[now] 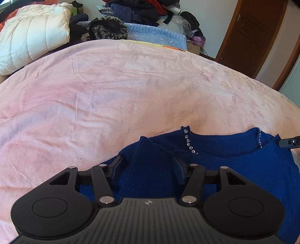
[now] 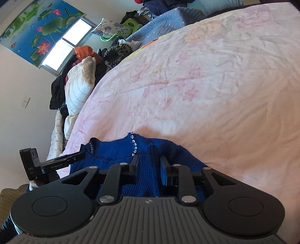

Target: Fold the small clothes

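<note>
A blue knit sweater (image 1: pixel 234 165) with a rhinestone-trimmed neckline lies on the pink bedspread (image 1: pixel 131 90), its collar towards the far side. My left gripper (image 1: pixel 149 165) is shut on a raised fold of the sweater at one shoulder, and knit fills the gap between the jaws. At the other shoulder my right gripper (image 2: pixel 149 167) is shut on a ridge of the same sweater (image 2: pixel 112 148). A finger of the right gripper (image 1: pixel 288 142) shows at the right edge of the left wrist view. The left gripper's fingers (image 2: pixel 65 159) reach the sweater from the left in the right wrist view.
A white puffy jacket (image 1: pixel 33 33) and a pile of dark clothes (image 1: pixel 142 11) lie along the bed's far side, with a blue quilted blanket (image 1: pixel 159 33). A brown wooden door (image 1: pixel 251 33) stands at the right. A window (image 2: pixel 65 43) is in the far wall.
</note>
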Tool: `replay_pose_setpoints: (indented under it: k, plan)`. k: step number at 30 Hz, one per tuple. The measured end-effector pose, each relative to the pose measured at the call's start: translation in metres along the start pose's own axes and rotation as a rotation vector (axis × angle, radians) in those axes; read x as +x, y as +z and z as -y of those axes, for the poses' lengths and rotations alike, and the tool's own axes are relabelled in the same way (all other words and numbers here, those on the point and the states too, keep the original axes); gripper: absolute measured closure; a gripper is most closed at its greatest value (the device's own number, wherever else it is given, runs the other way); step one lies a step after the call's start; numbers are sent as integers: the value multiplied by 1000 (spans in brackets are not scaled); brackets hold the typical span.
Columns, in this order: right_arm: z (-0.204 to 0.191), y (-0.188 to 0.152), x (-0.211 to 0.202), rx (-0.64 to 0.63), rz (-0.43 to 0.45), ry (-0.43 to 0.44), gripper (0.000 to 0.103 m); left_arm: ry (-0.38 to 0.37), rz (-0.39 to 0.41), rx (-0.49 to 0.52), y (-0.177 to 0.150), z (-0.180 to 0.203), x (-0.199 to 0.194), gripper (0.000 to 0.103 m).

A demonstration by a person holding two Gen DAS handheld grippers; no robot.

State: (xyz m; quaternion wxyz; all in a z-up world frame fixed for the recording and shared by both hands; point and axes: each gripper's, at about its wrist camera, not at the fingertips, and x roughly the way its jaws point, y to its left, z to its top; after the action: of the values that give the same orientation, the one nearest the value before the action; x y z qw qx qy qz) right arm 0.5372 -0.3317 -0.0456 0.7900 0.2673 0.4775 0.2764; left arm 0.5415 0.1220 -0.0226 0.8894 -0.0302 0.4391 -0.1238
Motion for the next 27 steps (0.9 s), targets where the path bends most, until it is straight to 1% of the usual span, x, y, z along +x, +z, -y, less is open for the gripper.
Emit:
replay_pose_setpoints:
  k: [1,2,4,5,6,7,8,9,12,14,18,19,24,27]
  plan:
    - [1,-1,5,-3,-17,-4,76,3,-2,2,0,0,0,54]
    - [1,-2,8,-11,-19,-6,75,11,-4,6,1,-1,0,63]
    - [1,-2,9,-13,-13,-5,75,32,-15,9,3,-2,1,70]
    - [2,-2,9,-6,-11,8,77,38,-18,11,3,-2,1,71]
    - [3,-2,8,-6,-8,11,81,48,-20,20,5,-1,1,75]
    - [3,-2,7,-7,-7,12,81,61,-21,31,6,0,1,80]
    - [4,-3,6,-4,-7,19,81,69,-20,43,7,2,0,87]
    - [5,-3,5,-2,-8,23,81,73,-15,50,7,3,-1,89]
    - [5,-4,2,1,-11,30,80,55,-9,71,9,6,-6,90]
    - [7,-3,-1,6,-5,41,79,16,-17,64,8,3,-9,89]
    - [12,-1,-6,46,16,85,67,-72,-29,-5,8,-8,-12,89]
    - [13,-1,-7,51,20,85,66,-68,-24,-16,8,-9,-12,89]
    - [8,1,-3,28,3,64,65,-66,-29,-15,8,-8,-10,89]
    - [5,1,3,15,2,47,66,-43,-28,-19,7,-5,-6,89]
